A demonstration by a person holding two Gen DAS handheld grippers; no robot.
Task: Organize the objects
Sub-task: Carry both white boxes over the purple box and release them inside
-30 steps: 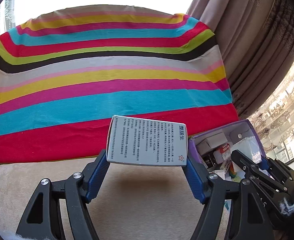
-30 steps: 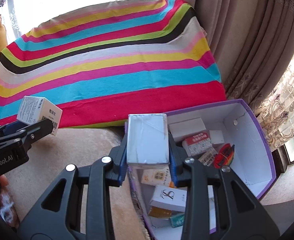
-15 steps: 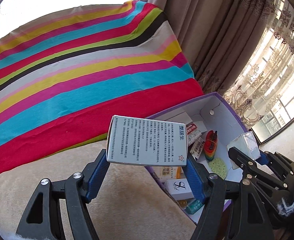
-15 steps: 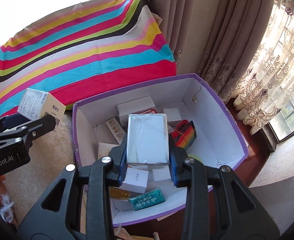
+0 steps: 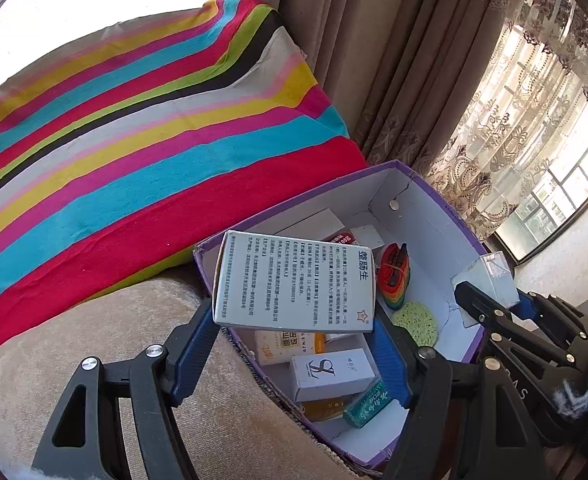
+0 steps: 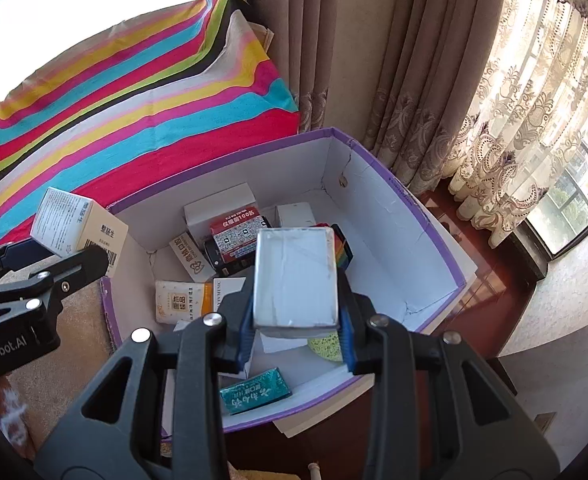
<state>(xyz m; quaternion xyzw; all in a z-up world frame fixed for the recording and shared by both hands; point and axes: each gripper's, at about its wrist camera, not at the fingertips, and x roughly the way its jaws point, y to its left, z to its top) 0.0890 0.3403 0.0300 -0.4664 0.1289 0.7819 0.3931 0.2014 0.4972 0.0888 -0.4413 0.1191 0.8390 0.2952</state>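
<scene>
1. Gripping a white medicine carton (Chinese print on its face), the left gripper hangs over the purple storage box.
2. The right gripper clamps a silvery packet above that box's contents.

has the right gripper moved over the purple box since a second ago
Yes. The right gripper, shut on a silver box, has swung rightward from the striped blanket and now hangs above the purple box.

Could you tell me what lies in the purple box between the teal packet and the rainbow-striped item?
In the right wrist view, a yellow-green round sponge lies between the teal packet and the rainbow-striped item, partly hidden behind the silver-wrapped box.
</scene>
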